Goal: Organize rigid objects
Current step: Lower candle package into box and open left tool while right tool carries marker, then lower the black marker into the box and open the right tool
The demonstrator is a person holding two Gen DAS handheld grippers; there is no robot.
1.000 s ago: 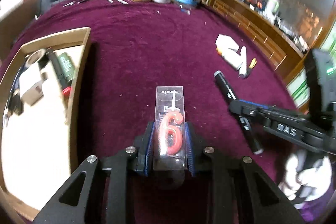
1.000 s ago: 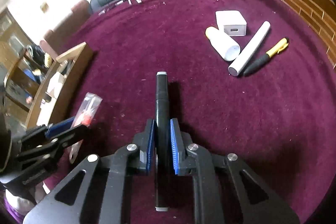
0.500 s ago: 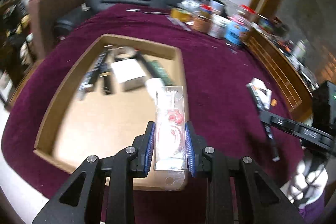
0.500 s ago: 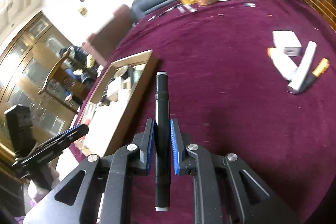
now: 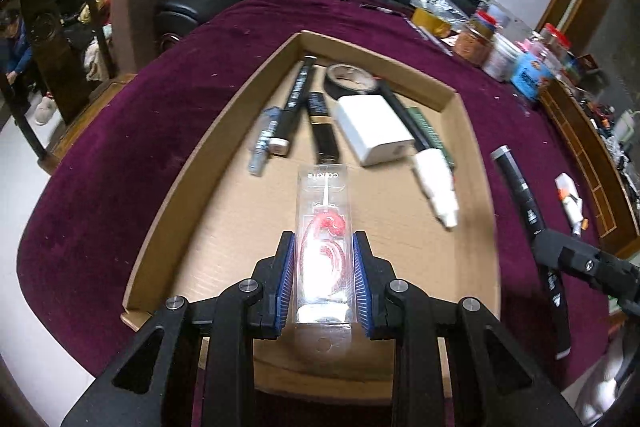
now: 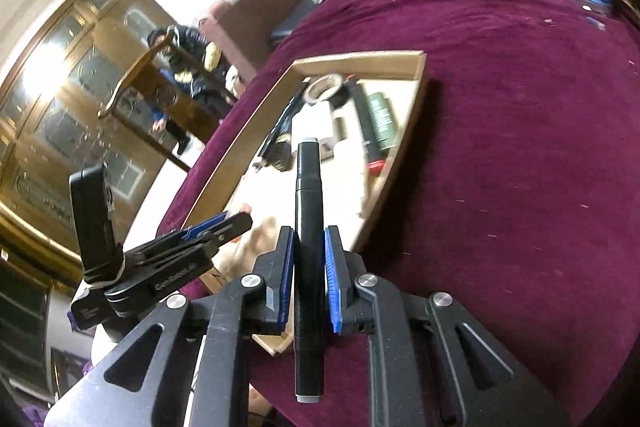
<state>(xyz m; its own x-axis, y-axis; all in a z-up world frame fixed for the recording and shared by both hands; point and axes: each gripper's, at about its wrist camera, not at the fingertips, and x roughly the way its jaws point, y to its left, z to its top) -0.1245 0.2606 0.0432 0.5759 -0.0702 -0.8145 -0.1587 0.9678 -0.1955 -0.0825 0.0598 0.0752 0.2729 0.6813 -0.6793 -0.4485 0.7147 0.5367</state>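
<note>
My left gripper (image 5: 323, 279), clamping the clear-boxed red number candle (image 5: 325, 247), hangs over the shallow cardboard tray's (image 5: 208, 131) near edge (long axis pointing inward); my right gripper (image 6: 308, 279) grips a black marker (image 6: 309, 227) just beside it.

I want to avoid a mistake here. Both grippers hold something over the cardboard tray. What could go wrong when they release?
1. The candle pack in the left gripper may drop onto the white bottle or white box close ahead.
2. The black marker in the right gripper hangs near the cardboard tray wall and might fall outside.
</note>
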